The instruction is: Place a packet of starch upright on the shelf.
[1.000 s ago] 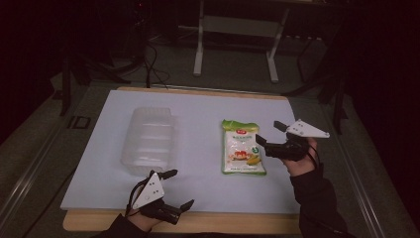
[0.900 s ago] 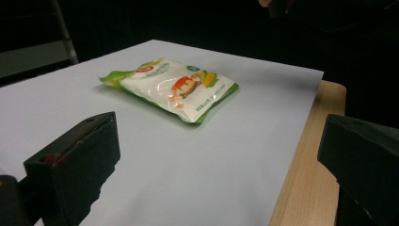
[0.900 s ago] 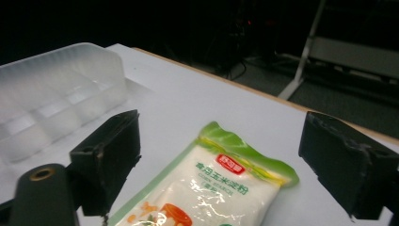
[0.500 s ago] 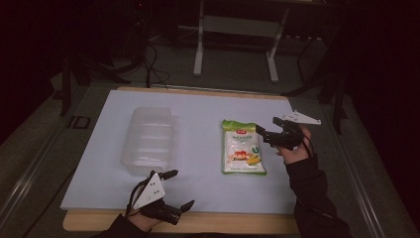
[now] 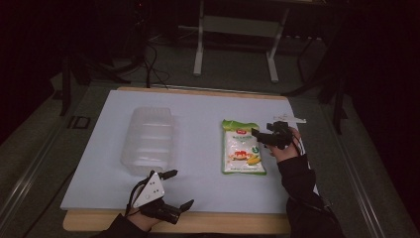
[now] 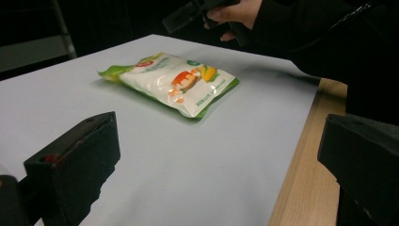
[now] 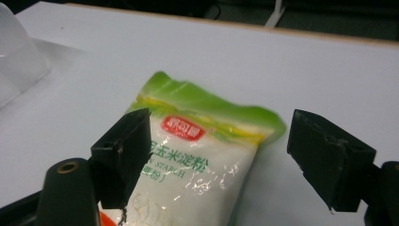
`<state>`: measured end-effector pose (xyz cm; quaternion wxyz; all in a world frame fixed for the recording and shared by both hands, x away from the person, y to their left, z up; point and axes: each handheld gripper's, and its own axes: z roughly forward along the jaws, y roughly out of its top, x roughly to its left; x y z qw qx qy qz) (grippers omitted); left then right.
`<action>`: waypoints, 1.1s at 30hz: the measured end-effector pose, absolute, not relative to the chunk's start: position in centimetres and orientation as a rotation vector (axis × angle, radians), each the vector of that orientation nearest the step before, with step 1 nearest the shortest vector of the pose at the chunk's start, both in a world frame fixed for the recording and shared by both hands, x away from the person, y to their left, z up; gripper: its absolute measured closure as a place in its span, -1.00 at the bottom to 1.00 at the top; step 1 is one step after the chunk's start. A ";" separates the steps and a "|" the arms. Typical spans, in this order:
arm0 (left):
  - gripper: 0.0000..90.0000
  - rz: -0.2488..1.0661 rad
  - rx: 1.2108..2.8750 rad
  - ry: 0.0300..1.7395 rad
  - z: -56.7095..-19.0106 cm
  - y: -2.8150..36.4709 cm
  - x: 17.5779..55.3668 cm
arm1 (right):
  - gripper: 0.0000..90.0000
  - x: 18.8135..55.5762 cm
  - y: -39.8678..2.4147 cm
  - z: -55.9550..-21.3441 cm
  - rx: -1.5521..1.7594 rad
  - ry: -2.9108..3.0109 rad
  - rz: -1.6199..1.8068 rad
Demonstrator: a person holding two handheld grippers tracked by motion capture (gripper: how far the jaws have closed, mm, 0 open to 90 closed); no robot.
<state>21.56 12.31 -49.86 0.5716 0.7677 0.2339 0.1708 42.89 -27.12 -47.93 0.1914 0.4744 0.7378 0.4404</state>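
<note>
White tabletop sheet (image 5: 208, 114) on a wooden table (image 5: 223, 223). Clear ribbed plastic container (image 5: 148, 140), left of centre. Green-and-white plastic starch pouch (image 5: 241, 147), flat, right of centre, well apart from the container. Right gripper (image 5: 261, 135): jaws spread wide, holding nothing, poised over the pouch's green top end. Left gripper (image 5: 177, 189): near front edge, jaws wide apart, empty.

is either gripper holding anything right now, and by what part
Nothing is held. The right gripper is open over the bag's top; the left gripper is open near the table edge.
</note>
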 end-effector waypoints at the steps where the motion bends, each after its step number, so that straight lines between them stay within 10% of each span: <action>1: -1.00 0.397 1.801 0.552 -49.9 12.3 21.6 | -0.50 43.1 -27.1 -48.3 1.345 2.080 1.230; 19: -1.00 0.382 1.828 0.532 -50.2 11.9 21.6 | -0.46 45.5 -26.2 -52.4 1.547 2.190 1.095; 33: -1.00 0.377 1.830 0.534 -50.3 11.7 21.7 | 0.48 45.4 -25.1 -52.3 1.603 2.235 1.118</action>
